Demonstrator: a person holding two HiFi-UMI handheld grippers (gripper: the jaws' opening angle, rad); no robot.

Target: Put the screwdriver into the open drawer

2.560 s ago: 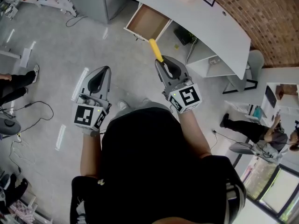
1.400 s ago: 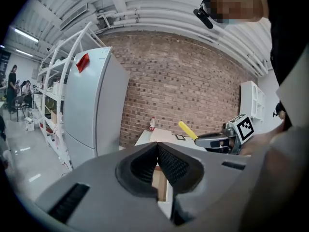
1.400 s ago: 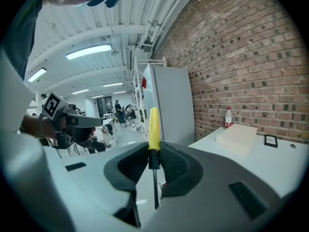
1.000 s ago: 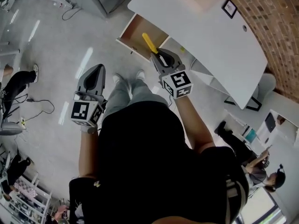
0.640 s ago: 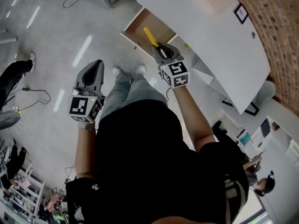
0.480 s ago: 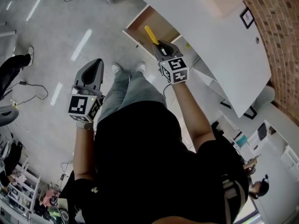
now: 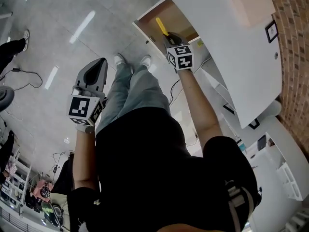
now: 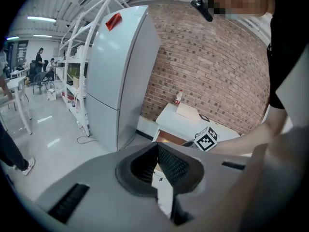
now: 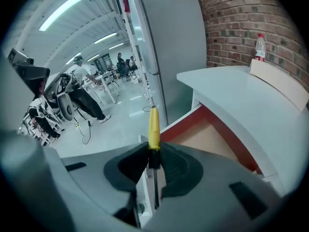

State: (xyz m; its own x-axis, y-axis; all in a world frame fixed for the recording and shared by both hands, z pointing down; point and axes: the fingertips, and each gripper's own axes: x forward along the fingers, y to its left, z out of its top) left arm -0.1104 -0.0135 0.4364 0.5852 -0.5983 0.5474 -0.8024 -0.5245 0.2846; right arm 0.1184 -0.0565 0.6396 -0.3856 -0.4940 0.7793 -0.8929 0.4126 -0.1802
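Note:
My right gripper (image 7: 170,36) (image 9: 153,159) is shut on the screwdriver (image 7: 161,26) (image 9: 153,129). Its yellow handle sticks out forward past the jaws, and its metal shaft points back toward me. The handle hangs over the open drawer (image 7: 179,19) (image 9: 212,134), a shallow wooden box pulled out from under the white desk (image 7: 227,47) (image 9: 241,100). My left gripper (image 7: 98,74) (image 8: 157,164) hangs well to the left over the floor, shut with nothing in it.
A tall grey cabinet (image 8: 118,76) (image 9: 166,37) stands left of the desk. A brick wall (image 7: 292,47) runs behind it. A bottle (image 9: 259,46) and a flat box (image 9: 280,83) rest on the desktop. People (image 9: 84,93) and cables (image 7: 26,71) are on the floor farther away.
The right gripper has carried the screwdriver forward, from in front of the drawer to over its open box. The left gripper has stayed shut at my side.

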